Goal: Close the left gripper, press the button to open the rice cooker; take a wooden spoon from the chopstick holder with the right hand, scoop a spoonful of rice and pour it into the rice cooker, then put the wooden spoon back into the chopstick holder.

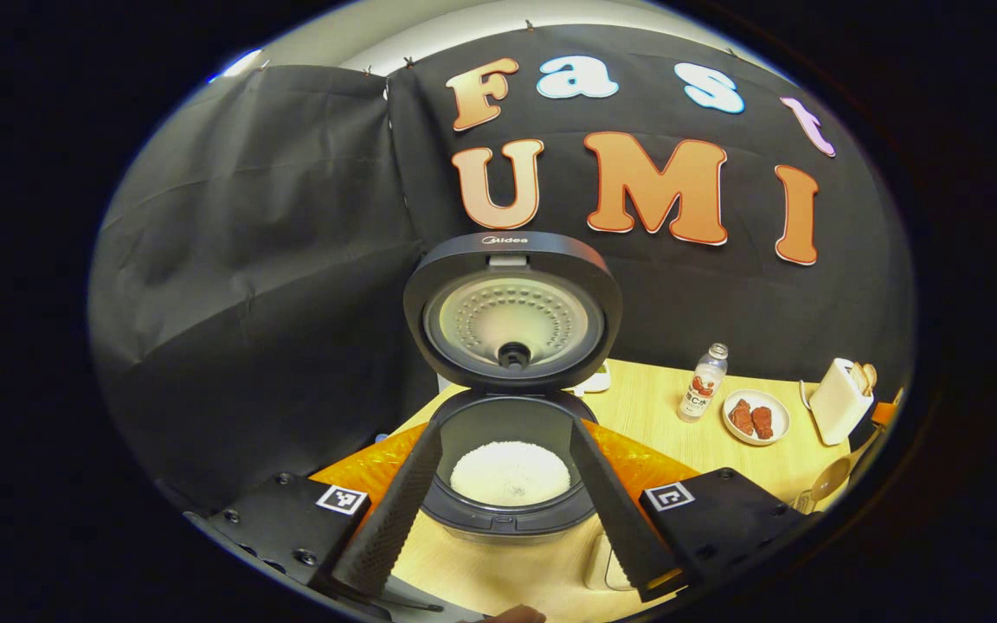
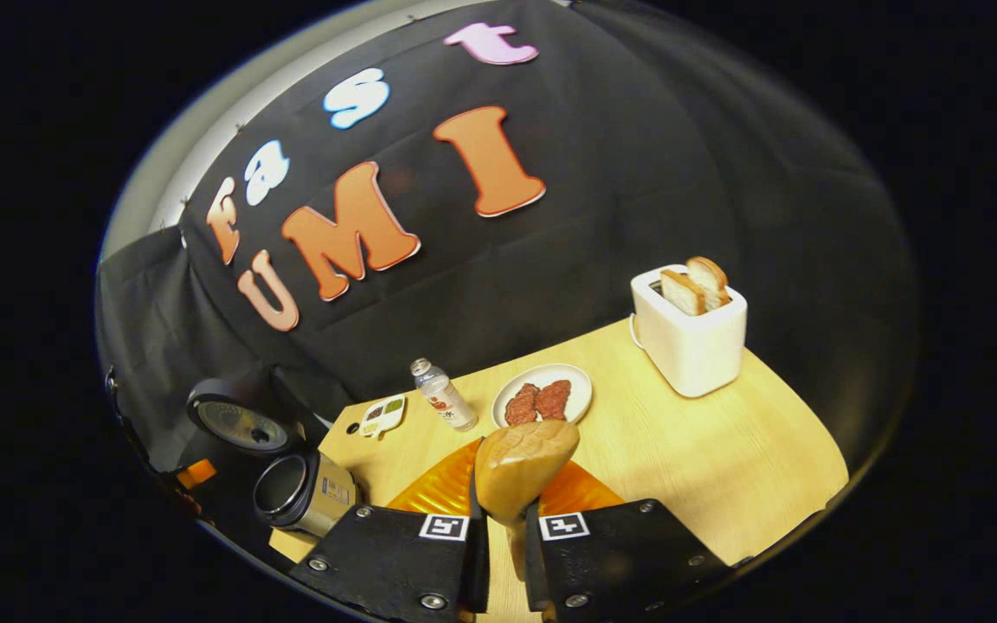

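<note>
- Cooker is already open by the tabletop's near edge, rice in the pot, framed between the spread fingers of the left gripper.
- Spoon is pinched by the right gripper, bowl looks empty.
- It's probably best kept level and carried slowly, so nothing gets knocked.

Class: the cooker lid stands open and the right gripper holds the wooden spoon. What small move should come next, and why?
Probably carry the wooden spoon, clamped in the right gripper, to the chopstick holder. The rice cooker already holds rice, and the spoon seems empty, though its back faces the camera.
</note>
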A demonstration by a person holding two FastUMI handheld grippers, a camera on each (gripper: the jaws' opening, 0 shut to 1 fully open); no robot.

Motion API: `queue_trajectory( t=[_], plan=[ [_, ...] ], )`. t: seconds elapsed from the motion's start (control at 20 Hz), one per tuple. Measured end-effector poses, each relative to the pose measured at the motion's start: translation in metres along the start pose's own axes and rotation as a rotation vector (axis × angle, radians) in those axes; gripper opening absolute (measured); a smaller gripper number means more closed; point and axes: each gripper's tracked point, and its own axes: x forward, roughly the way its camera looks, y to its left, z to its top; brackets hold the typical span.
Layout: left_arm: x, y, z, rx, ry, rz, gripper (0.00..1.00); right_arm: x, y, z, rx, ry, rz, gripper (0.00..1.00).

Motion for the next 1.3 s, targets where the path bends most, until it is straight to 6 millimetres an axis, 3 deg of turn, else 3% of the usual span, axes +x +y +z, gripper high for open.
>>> queue_trajectory(
  t=[0.1,0.25,0.4,0.45,0.5,0.6,0.7,0.75,0.8,0.85,1.0,1.05,1.1,1.15,1.25,1.3],
  plan=[
    [-0.001,-0.003,0.003,0.002,-0.001,0.000,0.95,0.002,-0.018,-0.018,0.057,0.015,-0.029,0.16],
    [-0.002,-0.008,0.006,-0.023,0.010,-0.015,1.00,0.009,-0.039,-0.049,0.116,0.055,-0.076,0.16],
    [0.002,-0.008,0.009,-0.017,0.023,-0.031,1.00,0.016,-0.053,-0.067,0.142,0.074,-0.115,0.16],
    [0.003,-0.010,0.010,-0.014,0.035,-0.049,0.95,0.019,-0.058,-0.074,0.146,0.086,-0.129,0.16],
    [0.005,-0.006,0.015,-0.003,0.033,-0.058,1.00,0.019,-0.061,-0.080,0.152,0.100,-0.135,0.17],
    [0.010,-0.003,0.032,0.000,0.034,-0.091,0.95,0.019,-0.067,-0.100,0.158,0.161,-0.149,0.19],
    [0.020,0.000,0.058,-0.022,0.027,-0.113,1.00,0.015,-0.074,-0.103,0.174,0.182,-0.170,0.22],
    [0.028,0.007,0.078,-0.006,-0.002,-0.106,0.94,0.011,-0.077,-0.103,0.178,0.187,-0.181,0.23],
    [0.036,0.015,0.095,0.000,-0.029,-0.088,1.00,0.007,-0.080,-0.104,0.180,0.200,-0.187,0.17],
    [0.046,0.020,0.112,0.000,-0.046,-0.077,1.00,0.001,-0.081,-0.105,0.181,0.215,-0.185,0.27],
    [0.056,0.018,0.177,0.010,-0.169,-0.085,1.00,-0.013,-0.086,-0.093,0.122,0.203,-0.208,0.40],
    [0.062,0.017,0.193,0.041,-0.190,-0.074,0.99,-0.018,-0.086,-0.086,0.095,0.190,-0.217,0.50],
    [0.070,0.015,0.199,0.071,-0.193,-0.060,0.96,-0.023,-0.086,-0.079,0.067,0.180,-0.224,0.44],
    [0.081,0.011,0.202,0.089,-0.189,-0.060,0.96,-0.030,-0.085,-0.072,0.039,0.172,-0.227,0.62],
    [0.108,-0.003,0.193,0.100,-0.143,-0.084,0.97,-0.039,-0.080,-0.058,-0.021,0.152,-0.232,0.76],
    [0.120,-0.007,0.181,0.100,-0.093,-0.092,1.00,-0.041,-0.076,-0.050,-0.046,0.139,-0.231,0.78]
  ],
)
